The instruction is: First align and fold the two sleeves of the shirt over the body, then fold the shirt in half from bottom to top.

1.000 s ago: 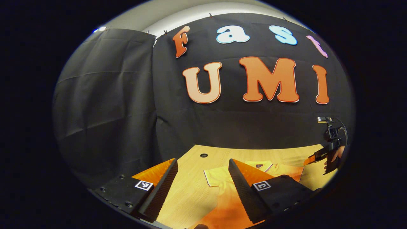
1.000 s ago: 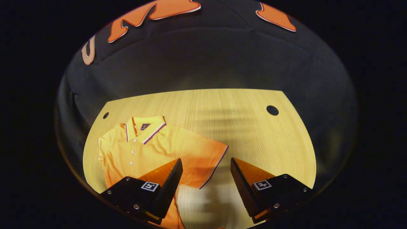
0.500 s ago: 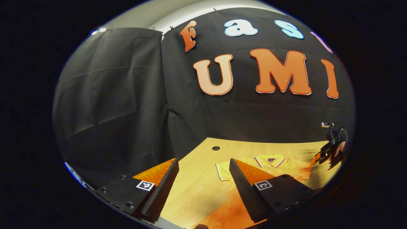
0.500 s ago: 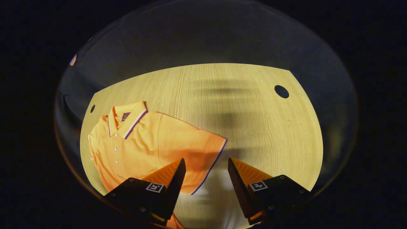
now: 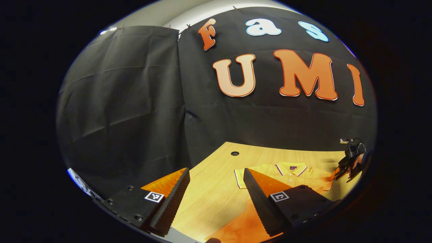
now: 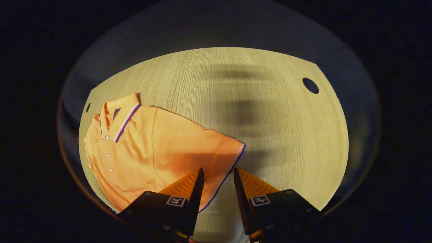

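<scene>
Right hand-held gripper half-open astride sleeve hem.

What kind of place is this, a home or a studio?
Most likely a recording booth, not a home: black cloth hangs as walls, and a bare wooden table holds an orange polo shirt under bright light.
</scene>
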### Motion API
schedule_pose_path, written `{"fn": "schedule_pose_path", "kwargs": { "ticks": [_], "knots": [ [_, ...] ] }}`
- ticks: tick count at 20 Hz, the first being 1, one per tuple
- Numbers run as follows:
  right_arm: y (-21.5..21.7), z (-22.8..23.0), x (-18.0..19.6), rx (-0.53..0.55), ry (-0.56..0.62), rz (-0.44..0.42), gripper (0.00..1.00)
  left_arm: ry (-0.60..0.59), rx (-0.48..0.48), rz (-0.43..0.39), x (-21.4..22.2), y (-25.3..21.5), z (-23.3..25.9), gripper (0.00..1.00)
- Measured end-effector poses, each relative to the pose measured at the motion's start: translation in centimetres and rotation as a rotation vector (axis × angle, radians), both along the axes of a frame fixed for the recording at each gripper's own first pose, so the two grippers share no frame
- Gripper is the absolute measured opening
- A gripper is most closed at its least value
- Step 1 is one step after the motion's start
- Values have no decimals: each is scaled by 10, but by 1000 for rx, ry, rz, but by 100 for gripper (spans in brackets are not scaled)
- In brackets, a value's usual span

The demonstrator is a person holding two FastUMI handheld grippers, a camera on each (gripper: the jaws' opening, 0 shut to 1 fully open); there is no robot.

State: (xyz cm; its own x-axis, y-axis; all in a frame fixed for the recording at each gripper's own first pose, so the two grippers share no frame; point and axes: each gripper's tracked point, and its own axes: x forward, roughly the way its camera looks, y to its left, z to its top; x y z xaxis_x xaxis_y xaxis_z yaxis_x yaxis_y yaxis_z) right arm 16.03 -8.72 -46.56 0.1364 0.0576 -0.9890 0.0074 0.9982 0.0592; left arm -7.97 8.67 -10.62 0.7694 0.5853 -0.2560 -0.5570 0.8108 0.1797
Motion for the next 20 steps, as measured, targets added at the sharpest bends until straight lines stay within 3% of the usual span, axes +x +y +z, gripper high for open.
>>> {"fn": "schedule_pose_path", "kwargs": {
  "ticks": [3,5,6,8,10,20],
  "knots": [
    [0,-1,5,-30,-8,12,52,3,-20,4,-1,0,-6,98],
    [1,0,10,-26,-26,-8,39,2,-32,-1,3,-3,-8,98],
    [2,2,9,-16,-16,-26,23,1,-37,-4,4,-4,-8,98],
    [0,2,12,18,-19,-36,12,-2,-39,-11,5,-7,-8,98],
    [8,3,11,82,4,-65,6,-5,-34,-17,5,-8,-6,98],
    [35,50,29,154,-92,-20,6,-25,-51,-29,3,-9,-5,98]
  ]
}}
